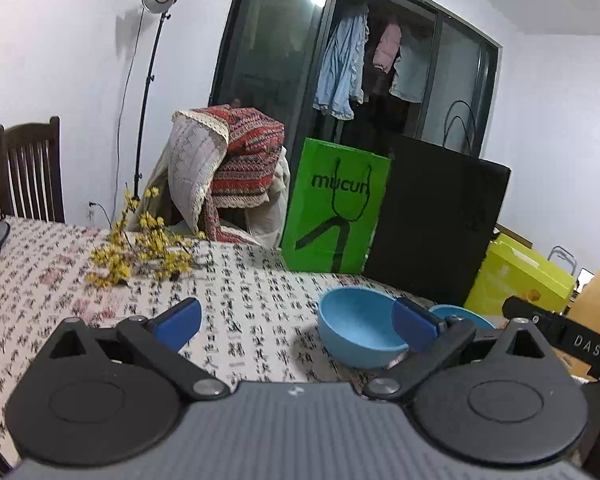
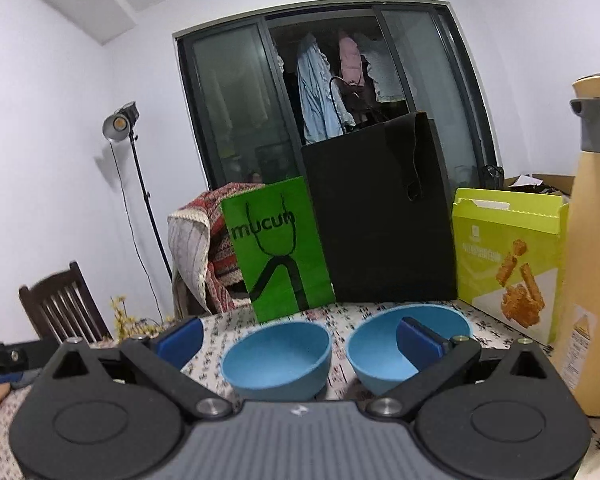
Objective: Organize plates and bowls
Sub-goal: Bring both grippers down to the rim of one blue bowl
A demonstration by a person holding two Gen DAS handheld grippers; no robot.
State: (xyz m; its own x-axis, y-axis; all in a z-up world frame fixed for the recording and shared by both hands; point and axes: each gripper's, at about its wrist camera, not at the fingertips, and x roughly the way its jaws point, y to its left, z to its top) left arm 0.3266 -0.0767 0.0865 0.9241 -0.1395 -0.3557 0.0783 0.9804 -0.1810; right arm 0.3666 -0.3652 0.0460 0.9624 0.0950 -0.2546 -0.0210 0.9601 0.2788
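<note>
Two light blue bowls stand side by side on the patterned tablecloth. In the right wrist view the left bowl (image 2: 278, 354) sits between my right gripper's fingers and the right bowl (image 2: 384, 344) is partly behind its right finger. My right gripper (image 2: 298, 340) is open and empty. In the left wrist view my left gripper (image 1: 296, 318) is open and empty; the near bowl (image 1: 356, 326) sits just left of its right finger, and the second bowl (image 1: 466, 314) peeks out behind that finger.
A green paper bag (image 2: 278, 254), a black bag (image 2: 380, 216) and a yellow-green snack box (image 2: 508, 258) stand behind the bowls. A tall yellow bottle (image 2: 596, 240) stands at the right. Yellow flower sprigs (image 1: 140, 252) lie on the table to the left.
</note>
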